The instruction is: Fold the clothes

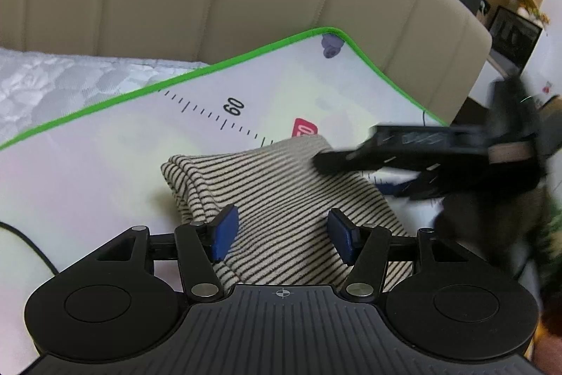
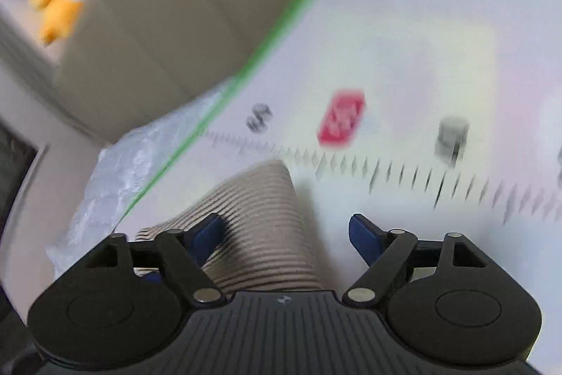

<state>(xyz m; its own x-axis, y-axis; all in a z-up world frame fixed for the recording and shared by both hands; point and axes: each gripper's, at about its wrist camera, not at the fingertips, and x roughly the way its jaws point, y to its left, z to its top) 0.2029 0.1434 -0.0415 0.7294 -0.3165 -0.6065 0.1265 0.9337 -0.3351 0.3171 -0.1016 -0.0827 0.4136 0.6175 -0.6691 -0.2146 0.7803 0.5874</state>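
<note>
A cream knitted garment with thin black stripes (image 1: 277, 199) lay folded into a thick, layered bundle on the white green-edged measuring mat (image 1: 105, 164), near its far ruler markings. The left gripper (image 1: 282, 236) hung over it with blue pads spread apart, empty. The right gripper (image 2: 286, 239), blurred, was likewise spread wide above the bundle's far corner, holding nothing.

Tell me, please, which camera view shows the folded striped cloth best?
The left wrist view: the striped cloth lies sharp there, with its folded layers visible at the left edge. The right wrist view shows only a blurred corner of it.
</note>
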